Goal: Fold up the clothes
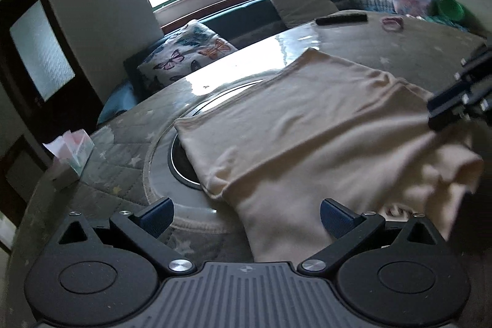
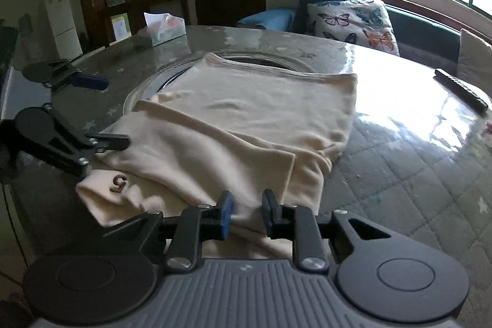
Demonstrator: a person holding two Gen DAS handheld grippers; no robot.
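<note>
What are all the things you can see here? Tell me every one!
garment: one, cream, partly folded on the table's middle
table: one, grey quilted cover with stars under a clear sheet
tissue box: one, pale, table's far edge
remote: one, black, on the table
butterfly cushion: one, white, on the bench
green bowl: one, by the wall
left gripper: black, open
right gripper: black, shut on the garment

A round table [image 2: 399, 143] under a glossy clear cover over grey quilted, star-printed cloth carries everything. A cream folded garment [image 2: 246, 119] lies across its middle, partly covering the round inset ring [image 2: 138, 91]. A tissue box [image 2: 166, 28] sits near one edge; a black remote control [image 1: 341, 19] and a small pink item [image 1: 392, 23] lie near the window-side edge.
</note>
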